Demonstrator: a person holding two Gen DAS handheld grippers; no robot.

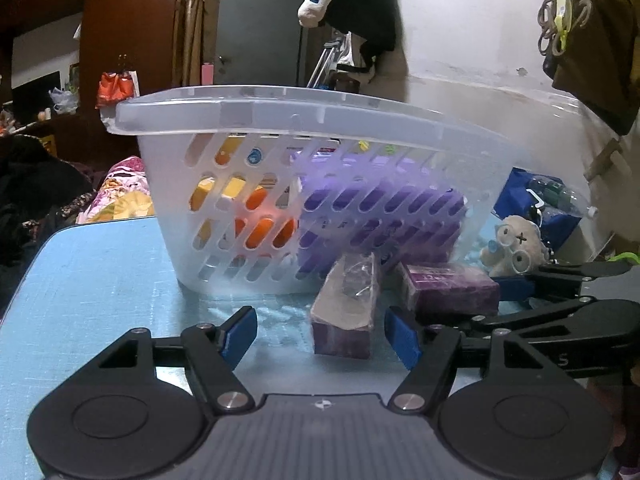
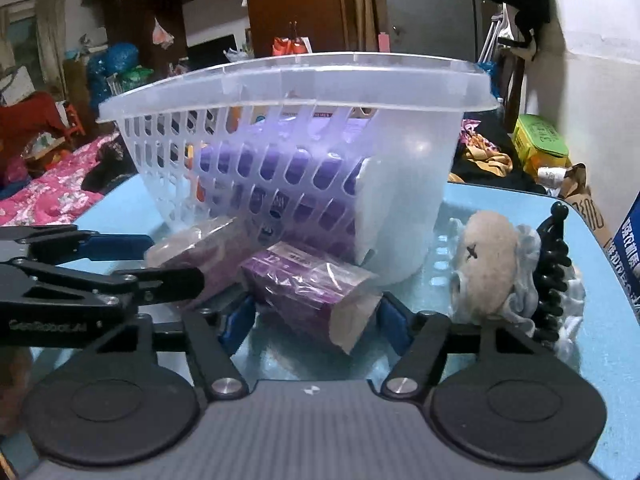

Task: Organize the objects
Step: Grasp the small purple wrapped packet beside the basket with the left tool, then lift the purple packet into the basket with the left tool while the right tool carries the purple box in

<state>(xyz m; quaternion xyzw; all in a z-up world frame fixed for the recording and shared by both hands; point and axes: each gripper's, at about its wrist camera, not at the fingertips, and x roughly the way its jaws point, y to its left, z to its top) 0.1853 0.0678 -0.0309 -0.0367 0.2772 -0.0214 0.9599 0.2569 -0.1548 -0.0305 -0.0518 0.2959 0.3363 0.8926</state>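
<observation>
A translucent white basket [image 1: 280,120] [image 2: 420,152] stands on the blue table [image 1: 100,280] and holds purple and orange packs. Two purple wrapped packs lie in front of it. My left gripper [image 1: 320,338] is open, its blue fingertips on either side of the nearer pack [image 1: 344,312], not touching. My right gripper [image 2: 316,320] is open around the other pack [image 2: 308,292] [image 1: 452,288]. The left gripper's fingers [image 2: 120,276] show at the left of the right wrist view, beside its pack [image 2: 200,256]. The right gripper's fingers [image 1: 560,308] show at the right of the left wrist view.
A beige plush toy [image 2: 492,268] [image 1: 516,248] and a black claw hair clip [image 2: 554,272] lie on the table to the right of the basket. A blue bag with a plastic bottle [image 1: 548,200] sits behind. Bedding [image 2: 48,188] and clutter surround the table.
</observation>
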